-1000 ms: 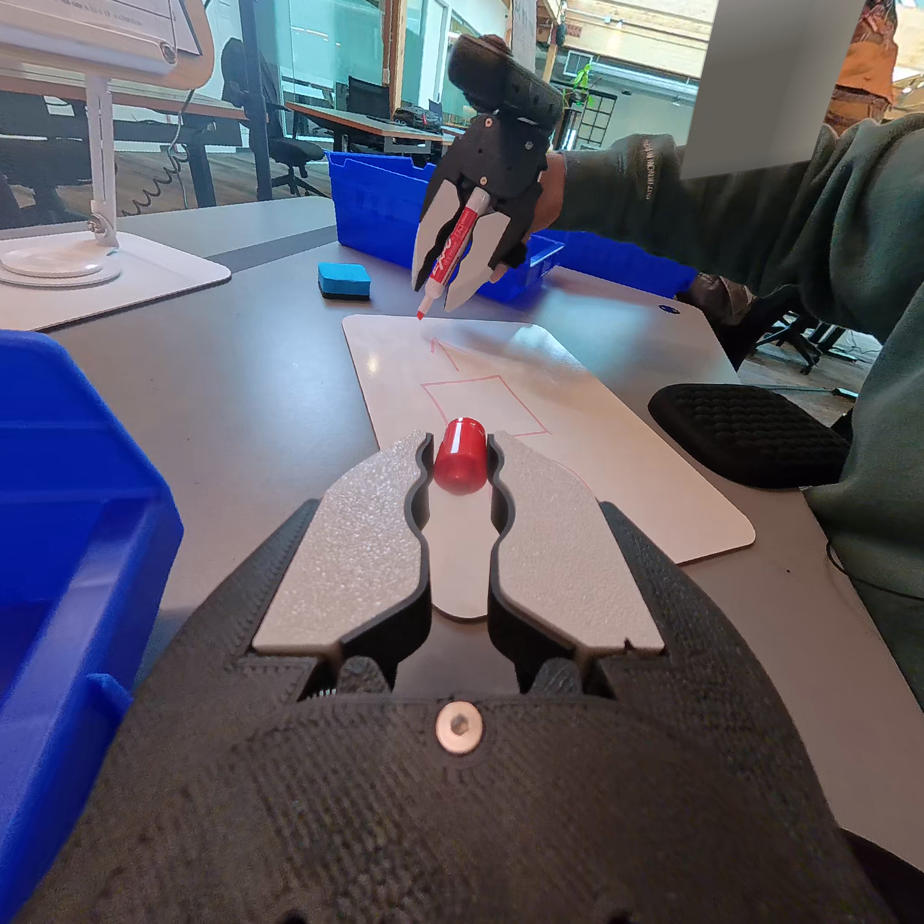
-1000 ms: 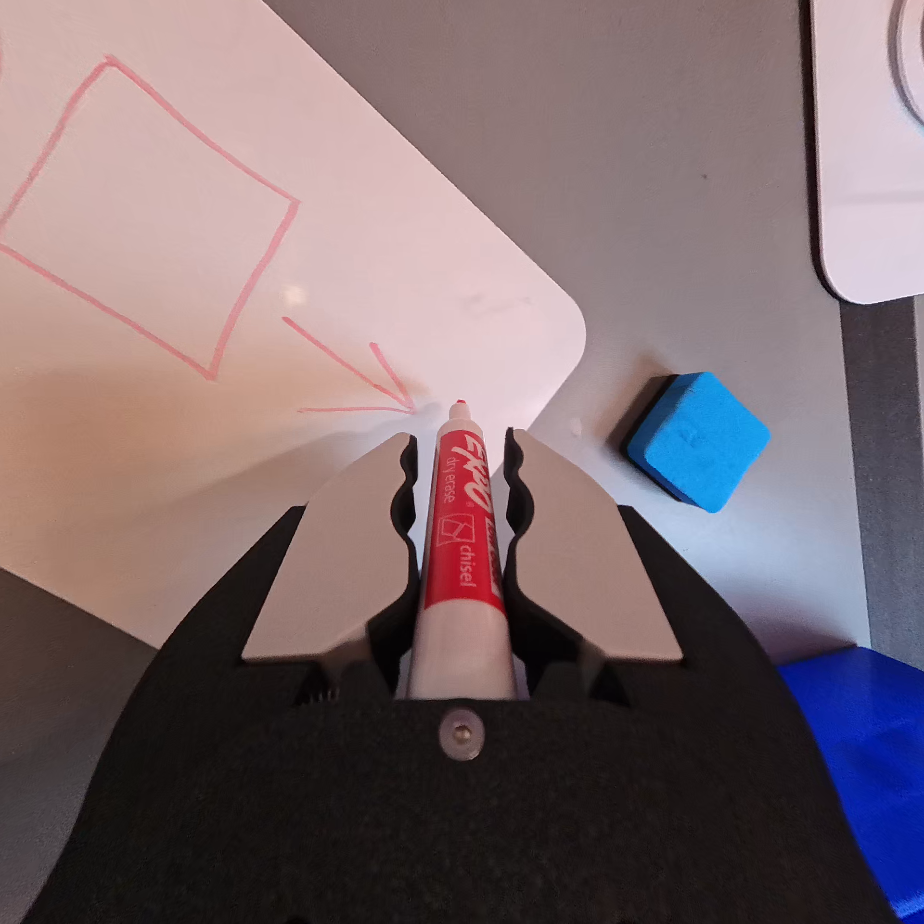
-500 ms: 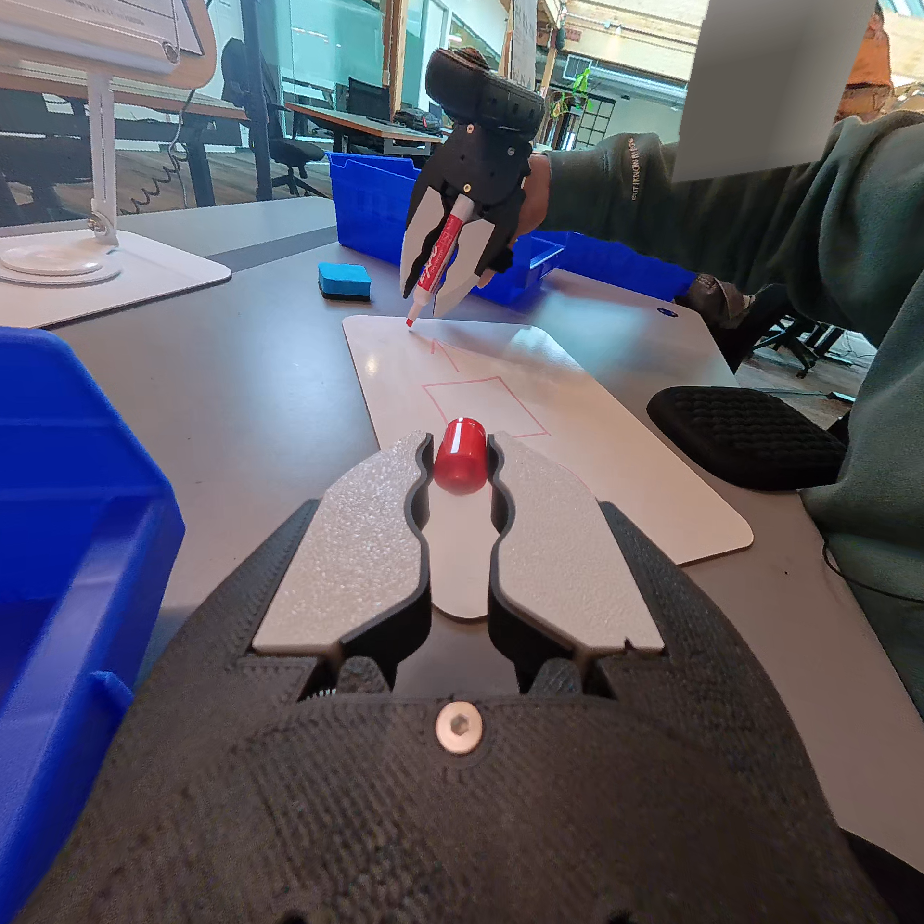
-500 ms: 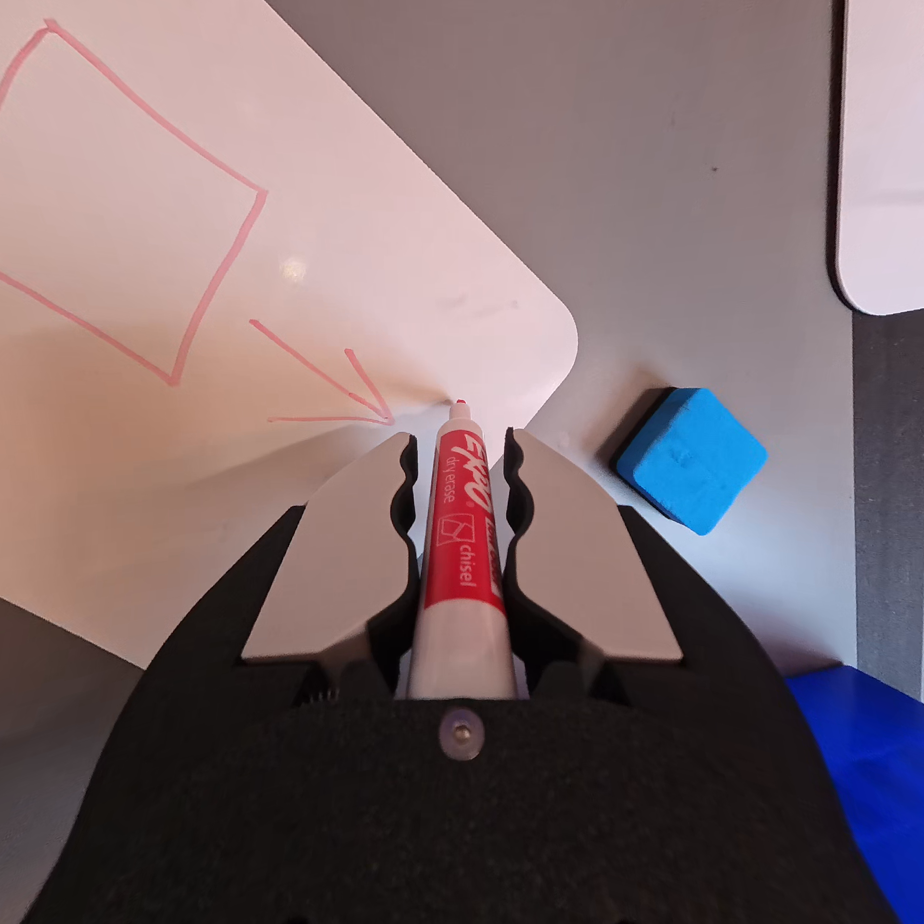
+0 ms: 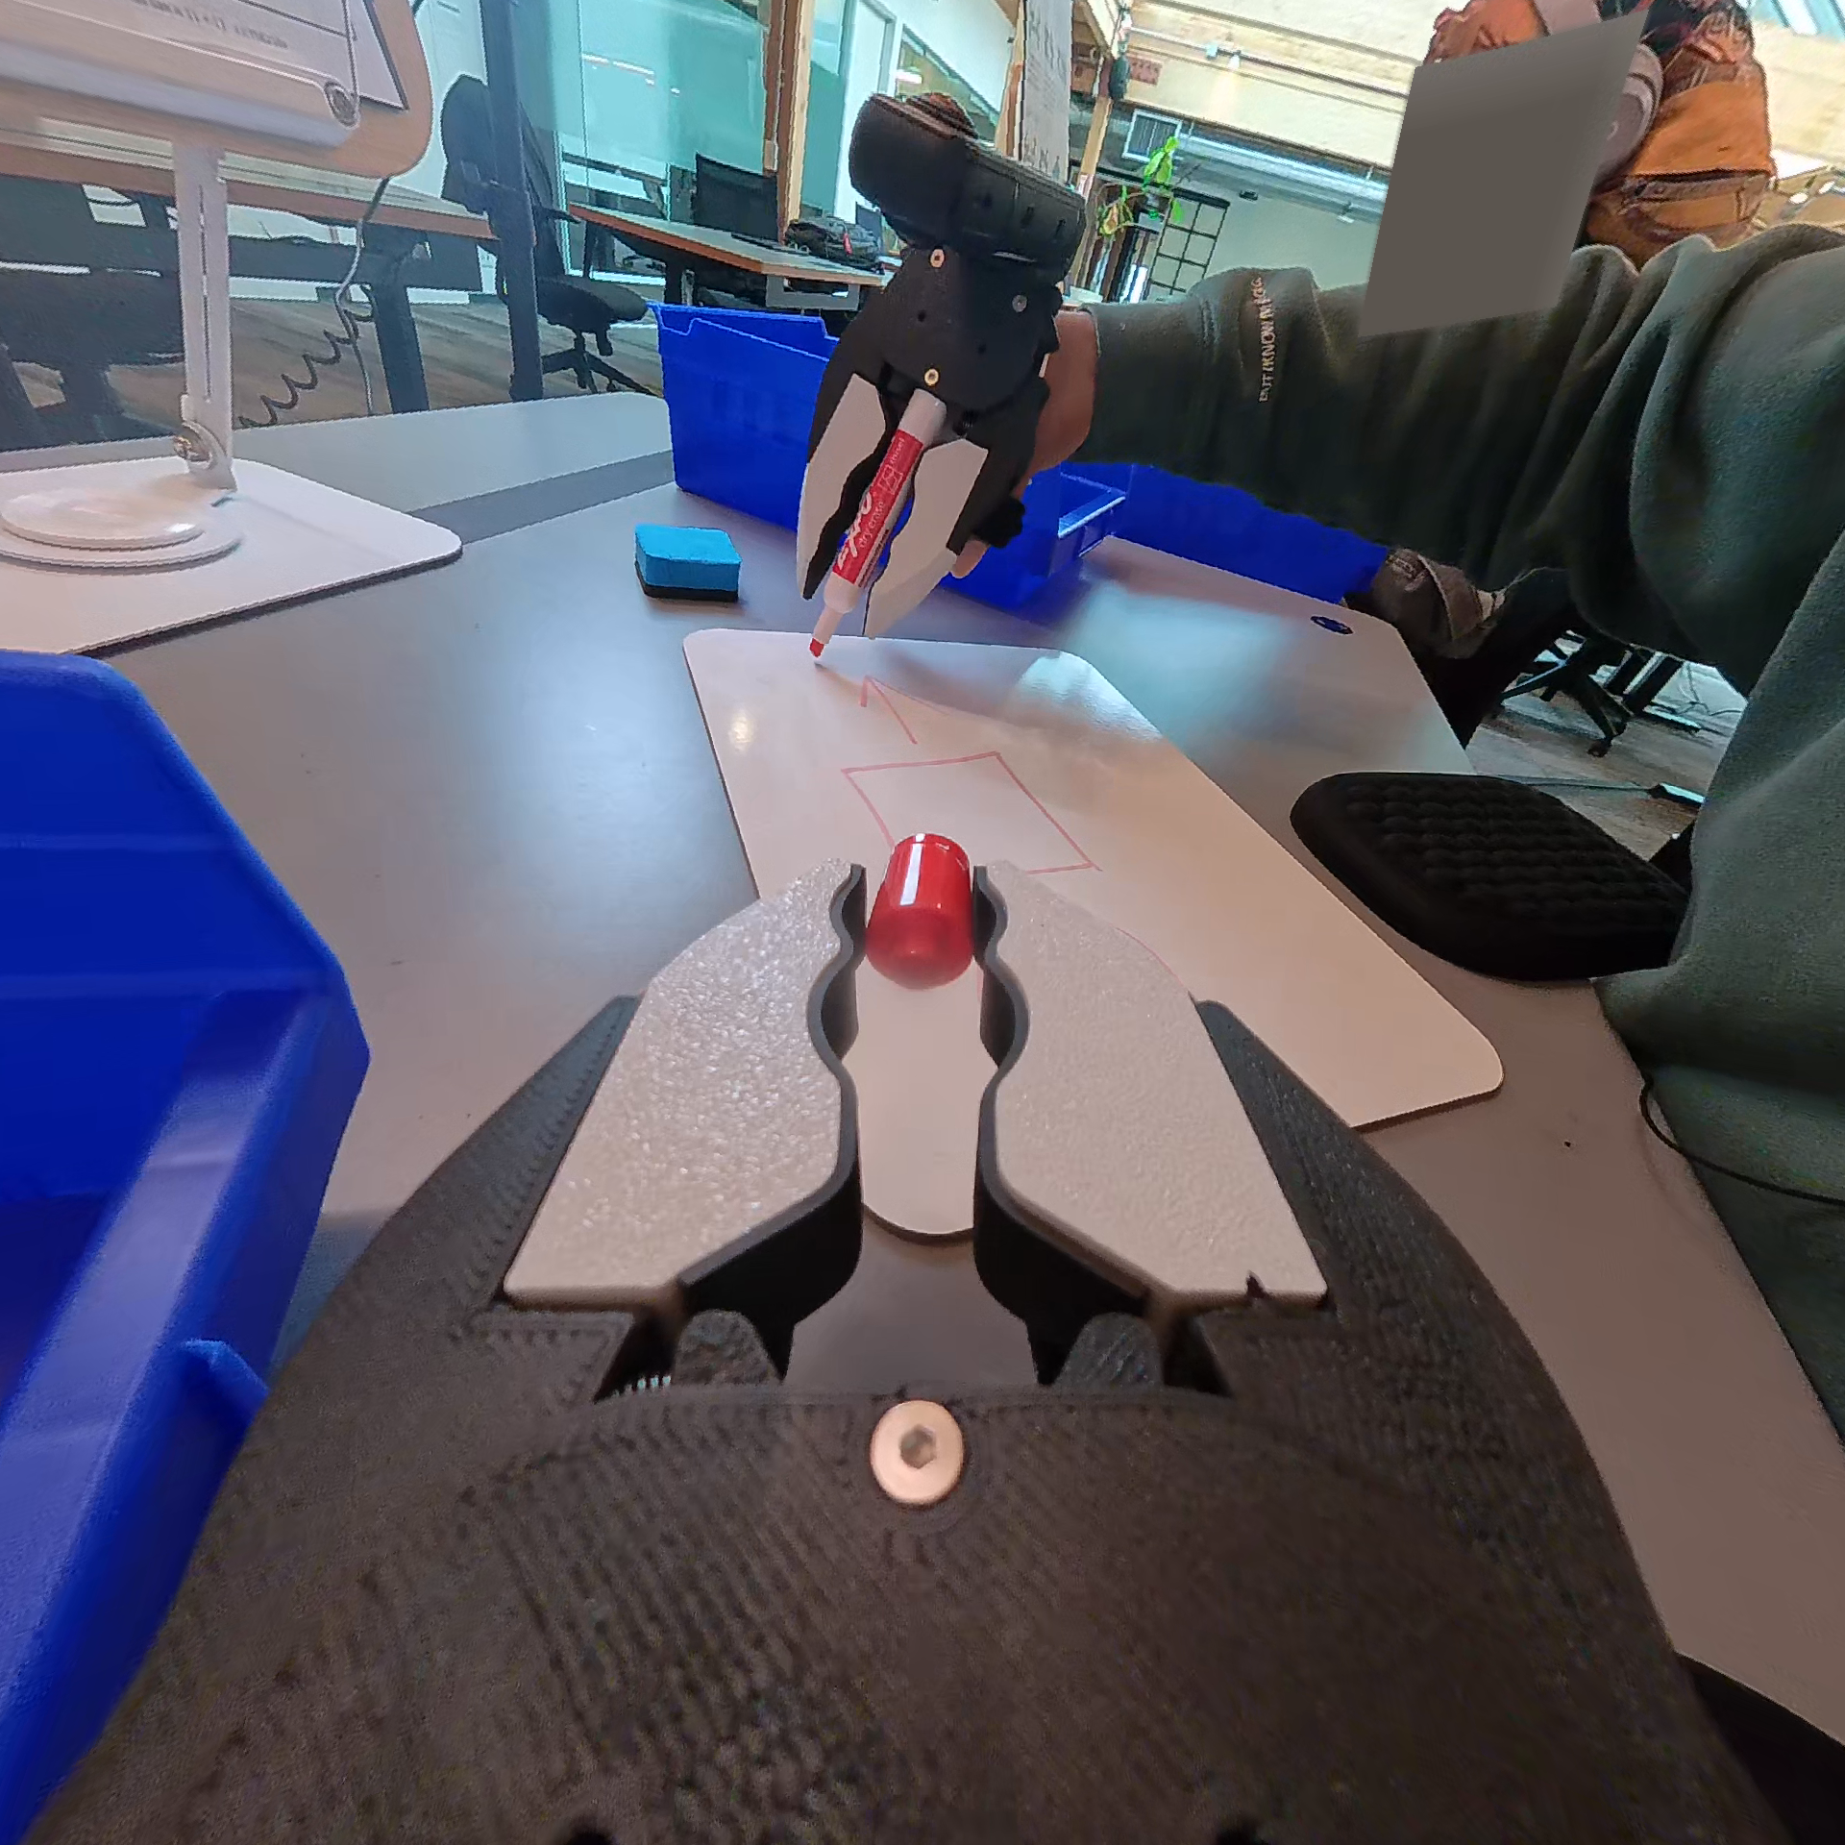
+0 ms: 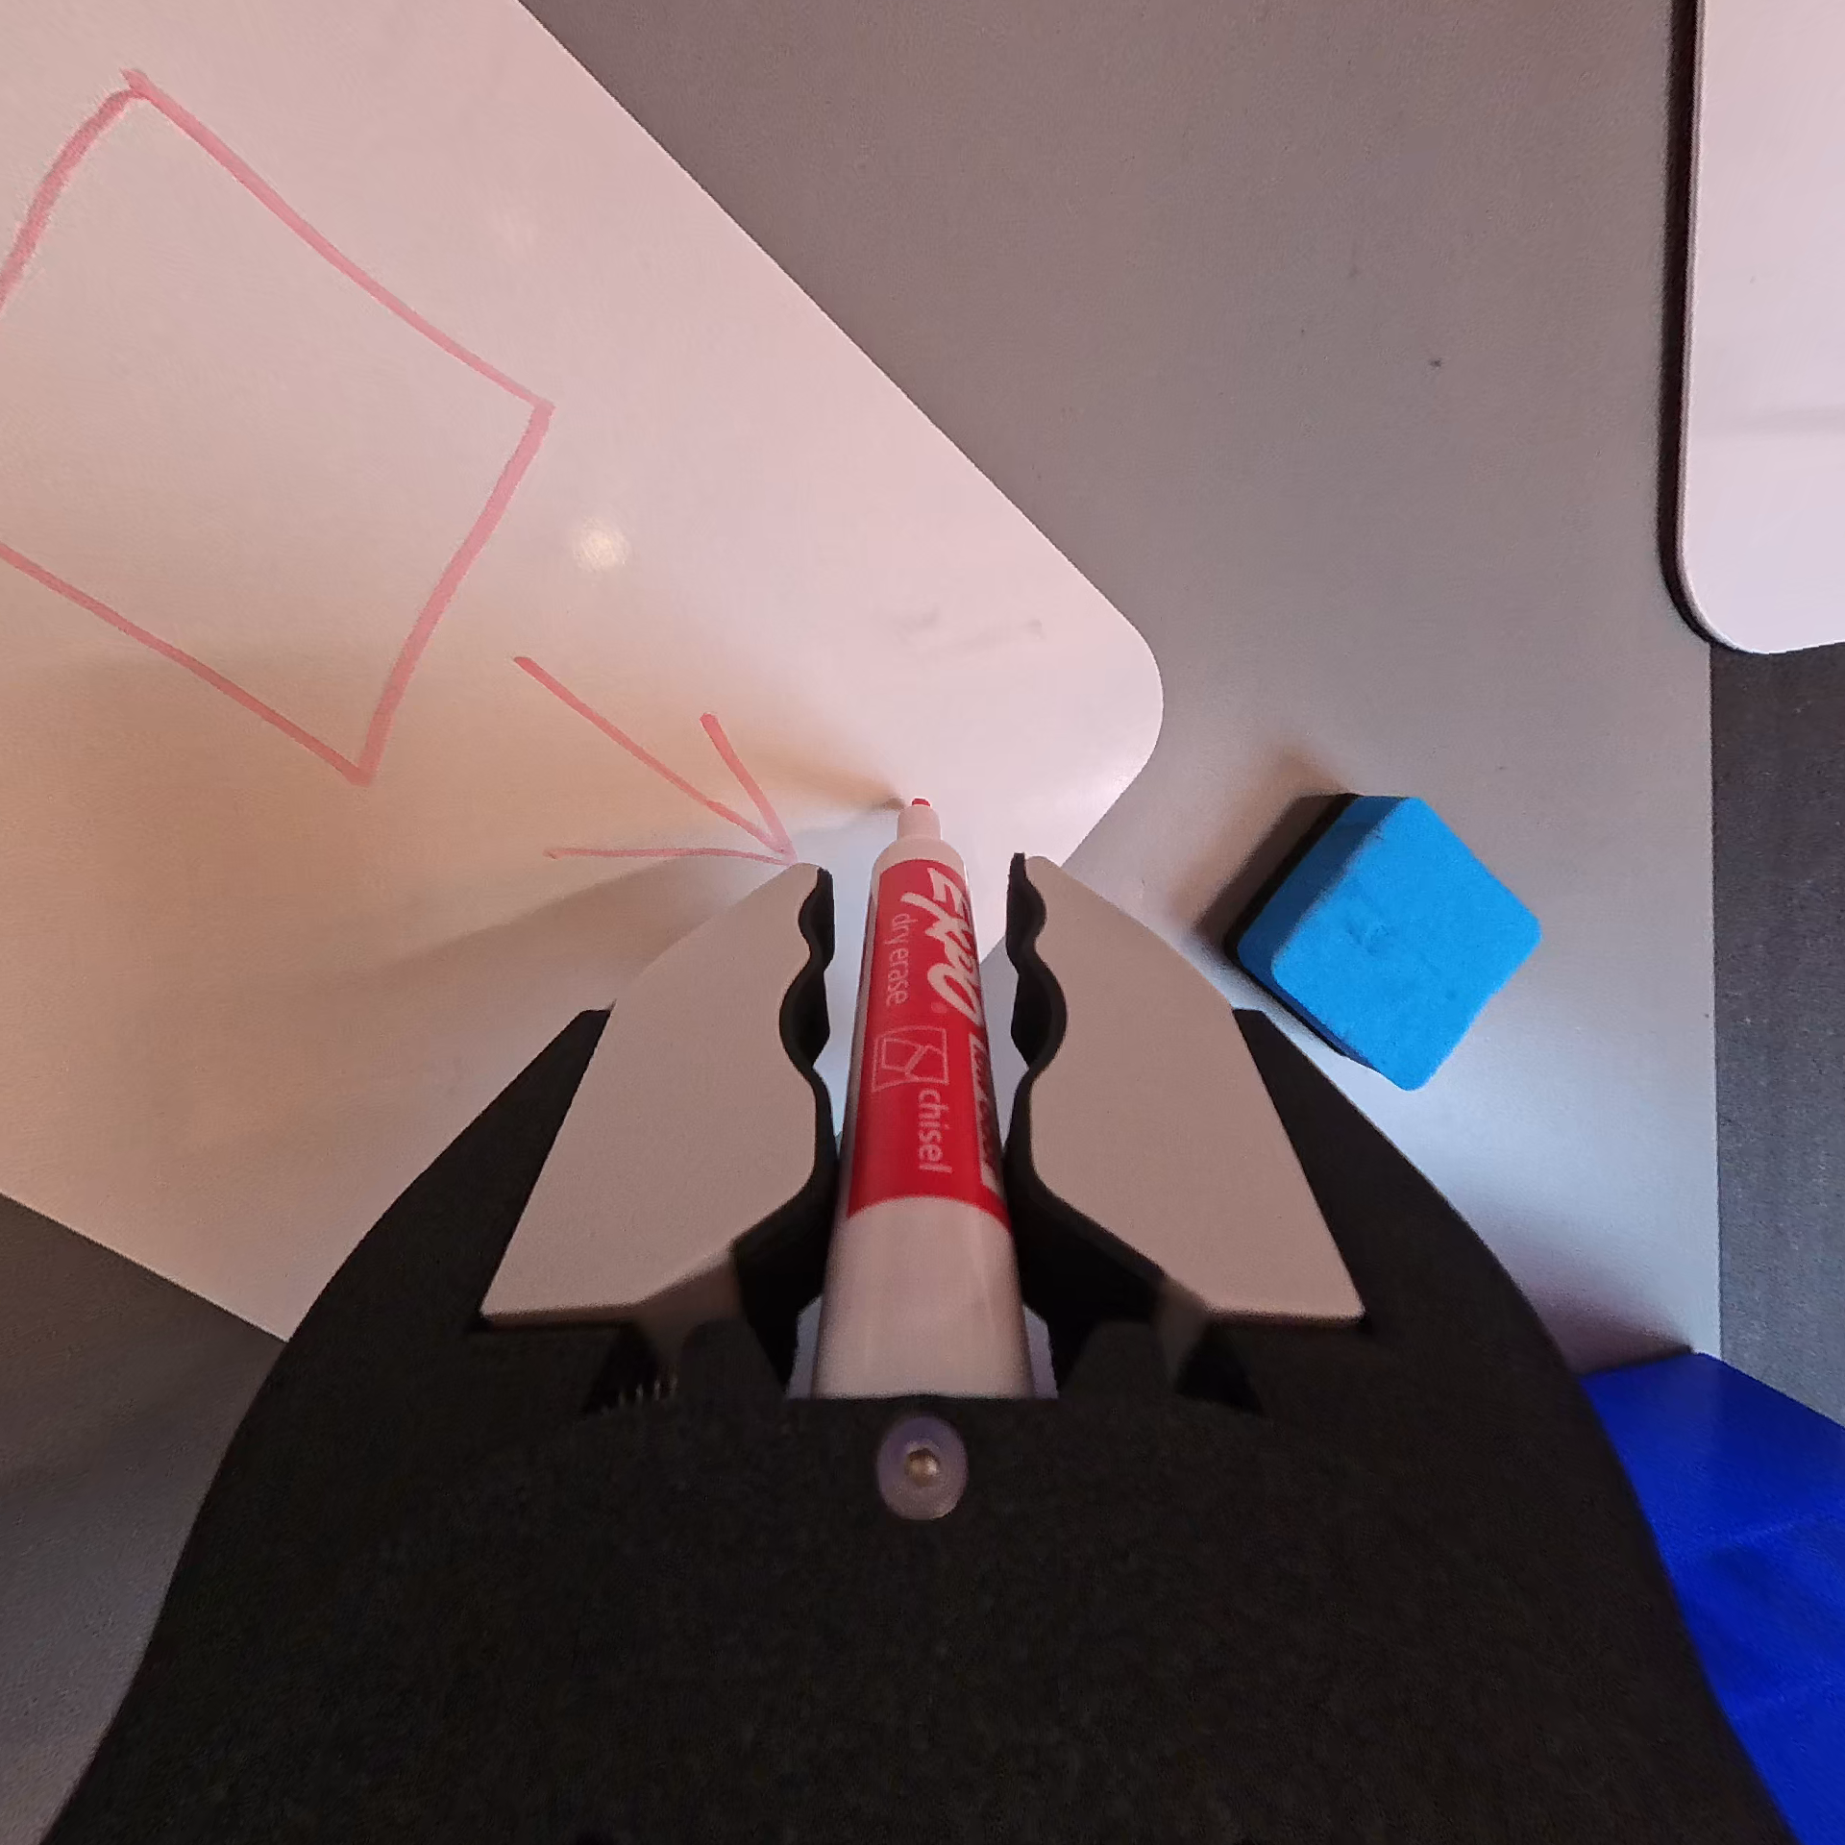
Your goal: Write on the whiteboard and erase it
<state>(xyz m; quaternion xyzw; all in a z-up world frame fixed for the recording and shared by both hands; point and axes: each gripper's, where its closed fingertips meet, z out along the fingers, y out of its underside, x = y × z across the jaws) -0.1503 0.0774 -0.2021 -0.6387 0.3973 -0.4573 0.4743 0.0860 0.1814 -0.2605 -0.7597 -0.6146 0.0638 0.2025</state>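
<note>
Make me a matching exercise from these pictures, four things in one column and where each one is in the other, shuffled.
Things:
1. red marker cap
2. red marker
3. blue eraser
4. red square

Places:
A. drawn on the whiteboard
B. gripped in the right gripper
C. lying on the grey table beside the whiteboard
D. gripped in the left gripper

Pairs: 1-D, 2-B, 3-C, 4-A
</note>
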